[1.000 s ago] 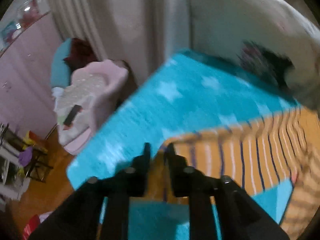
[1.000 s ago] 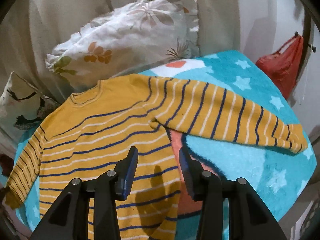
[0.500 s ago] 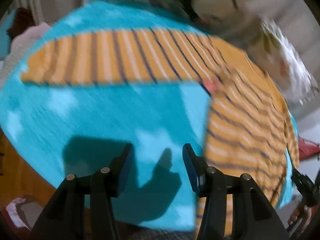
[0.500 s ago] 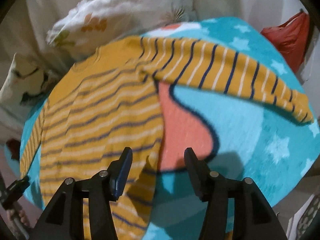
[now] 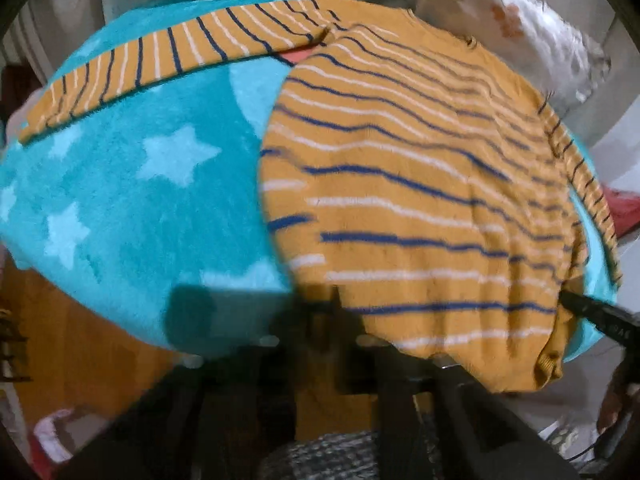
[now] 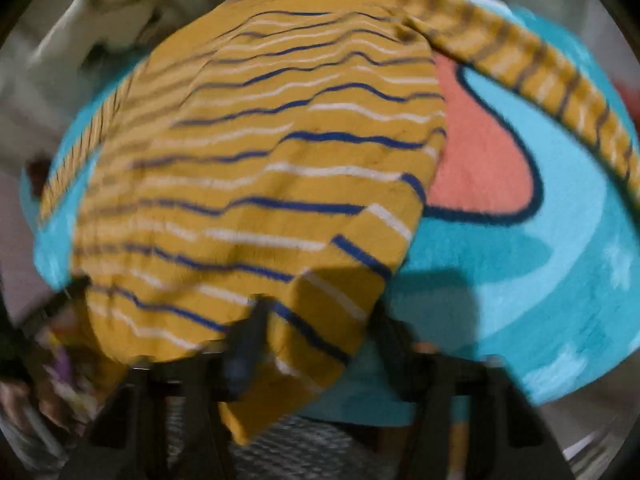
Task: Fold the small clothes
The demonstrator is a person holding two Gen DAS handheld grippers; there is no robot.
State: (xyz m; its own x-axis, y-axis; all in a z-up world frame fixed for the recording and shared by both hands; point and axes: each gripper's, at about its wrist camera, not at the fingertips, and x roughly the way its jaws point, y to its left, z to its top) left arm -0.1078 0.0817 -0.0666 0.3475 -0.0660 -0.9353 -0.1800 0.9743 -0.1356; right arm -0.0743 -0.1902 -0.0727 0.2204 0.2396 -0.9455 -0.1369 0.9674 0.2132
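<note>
I pinch the sweater (image 5: 420,184) hem at six o'clock. My left gripper (image 5: 336,320) has just closed on one bottom corner, my right gripper (image 6: 316,320) on the other, ready to fold it up over the blue blanket (image 5: 132,184).

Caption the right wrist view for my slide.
Right gripper pinching the bottom corner of a mustard striped sweater spread over a turquoise star blanket.

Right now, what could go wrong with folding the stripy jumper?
The right gripper has just closed on the jumper by its bottom corner only, so it could slip out. Both sleeves are spread wide and could bunch up. The hem hangs off the blanket, so the jumper might slide.
</note>
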